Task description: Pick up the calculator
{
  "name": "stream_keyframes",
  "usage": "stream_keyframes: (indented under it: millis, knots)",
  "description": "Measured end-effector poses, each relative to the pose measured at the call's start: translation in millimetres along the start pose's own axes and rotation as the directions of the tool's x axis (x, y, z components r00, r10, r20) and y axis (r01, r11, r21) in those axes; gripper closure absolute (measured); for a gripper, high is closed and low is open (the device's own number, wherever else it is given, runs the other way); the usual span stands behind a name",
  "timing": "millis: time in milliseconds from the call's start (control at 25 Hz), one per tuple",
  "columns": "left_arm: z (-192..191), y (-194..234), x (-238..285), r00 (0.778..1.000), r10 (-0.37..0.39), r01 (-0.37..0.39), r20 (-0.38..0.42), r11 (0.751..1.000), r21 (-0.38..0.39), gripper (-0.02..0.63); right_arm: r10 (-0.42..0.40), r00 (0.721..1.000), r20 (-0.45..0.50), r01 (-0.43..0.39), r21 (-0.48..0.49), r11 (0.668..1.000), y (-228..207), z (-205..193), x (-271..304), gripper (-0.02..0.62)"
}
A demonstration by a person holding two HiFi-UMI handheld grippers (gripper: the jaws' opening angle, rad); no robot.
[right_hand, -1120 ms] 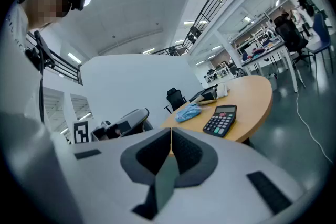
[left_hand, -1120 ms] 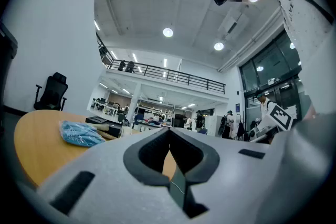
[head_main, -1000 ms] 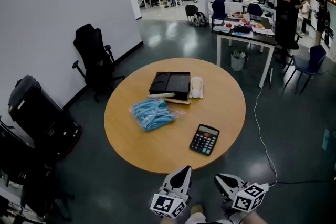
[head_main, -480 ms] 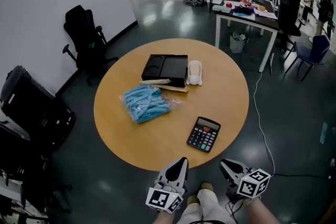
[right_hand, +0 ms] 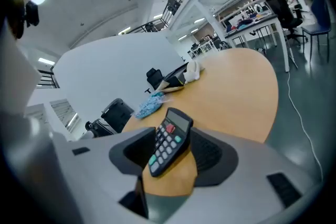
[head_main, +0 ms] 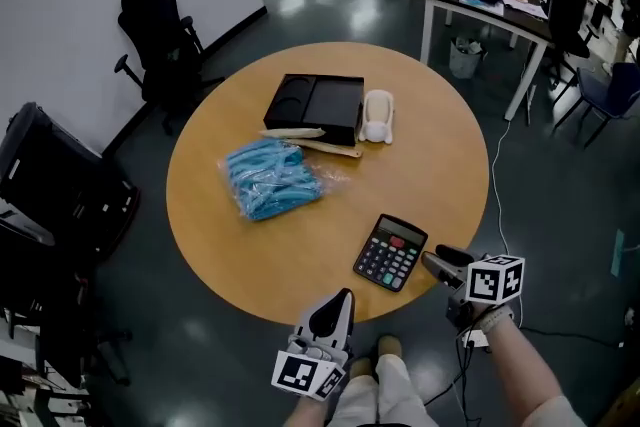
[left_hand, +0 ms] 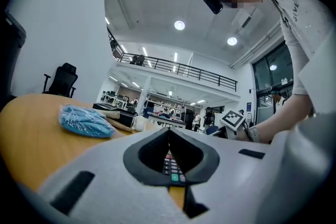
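The black calculator (head_main: 390, 253) lies flat near the front right edge of the round wooden table (head_main: 430, 165). My right gripper (head_main: 433, 261) sits at the table's rim just right of it, jaws opening. In the right gripper view the calculator (right_hand: 169, 141) stands in the gap between the two dark pads (right_hand: 210, 157), and neither pad presses on it. My left gripper (head_main: 343, 298) hangs just off the table's front edge, below and left of the calculator, with its jaws together and nothing in them. Through its narrow slit the calculator's keys (left_hand: 170, 162) show.
A blue plastic bag (head_main: 268, 178) lies left of centre. Behind it are a black tray (head_main: 318, 105), two wooden sticks (head_main: 300, 133) and a small white object (head_main: 377, 115). Black office chairs (head_main: 160, 25) and a black case (head_main: 50, 185) stand left, a desk (head_main: 490, 0) at upper right.
My right gripper has come forward and right, up to the table's edge beside the calculator, and its jaws have spread apart. The left gripper stays shut below the edge. The table looks nearer.
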State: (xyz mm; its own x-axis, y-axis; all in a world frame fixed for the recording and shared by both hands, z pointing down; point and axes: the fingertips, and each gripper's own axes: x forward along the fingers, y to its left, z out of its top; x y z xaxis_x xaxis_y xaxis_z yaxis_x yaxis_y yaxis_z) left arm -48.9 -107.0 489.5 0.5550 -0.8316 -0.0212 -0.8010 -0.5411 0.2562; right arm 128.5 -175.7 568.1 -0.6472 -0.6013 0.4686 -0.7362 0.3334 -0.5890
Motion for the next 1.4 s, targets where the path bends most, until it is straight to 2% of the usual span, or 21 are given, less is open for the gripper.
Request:
stream_keyframes:
  millis: [160,400,680,720,800,840,960,1120,1280,1400]
  knots:
    - [-11.4,15.2,0.3,0.999,0.038,-0.038,0.003,0.999,-0.01,0.598,-0.002,0.995,-0.101,0.001,-0.003,1.0,-20.3,2.3,29.1,0.4]
    - [-18.1,22.6,-6.3,0.998,0.06,-0.06,0.01,0.998,-0.024,0.598,0.107,0.975,-0.194,-0.09,0.096,0.991,-23.3,-0.5,54.7,0.4]
    - [-42.2,15.5,-17.4,0.998,0.056,-0.057,-0.012,0.995,-0.085,0.598,0.176,0.943,-0.284,-0.121,0.201,0.972,-17.5,-5.3,76.0,0.403]
    - [-43.7,13.9,-18.3,0.998,0.055,-0.056,-0.013,0.994,-0.093,0.598,0.173,0.94,-0.294,-0.114,0.208,0.971,-17.6,-6.9,76.9,0.411]
    - [-46.8,10.6,-19.4,0.999,0.05,-0.052,-0.019,0.994,-0.1,0.598,0.171,0.938,-0.303,-0.106,0.218,0.97,-19.9,-8.5,78.3,0.48]
    - [-48.1,9.1,-19.9,0.999,0.047,-0.049,-0.023,0.994,-0.099,0.598,0.178,0.935,-0.305,-0.112,0.223,0.968,-19.8,-9.2,78.8,0.483]
    - [-46.7,5.4,-22.1,0.999,0.044,-0.047,-0.031,0.995,-0.09,0.598,0.227,0.928,-0.294,-0.16,0.235,0.959,-11.7,-10.8,75.5,0.504]
    - [-39.5,4.7,-21.2,0.999,0.049,-0.051,-0.023,0.995,-0.09,0.598,0.274,0.937,-0.215,-0.212,0.272,0.939,0.9,-5.6,63.0,0.532]
    - [-25.0,13.4,-18.9,0.998,0.062,-0.062,-0.004,0.996,-0.068,0.598,0.347,0.929,-0.13,-0.299,0.286,0.91,20.3,4.9,56.4,0.535]
    - [-4.9,19.0,-14.7,0.997,0.072,-0.071,0.021,0.996,-0.052,0.598,0.34,0.938,-0.066,-0.308,0.294,0.905,29.2,23.7,44.5,0.535]
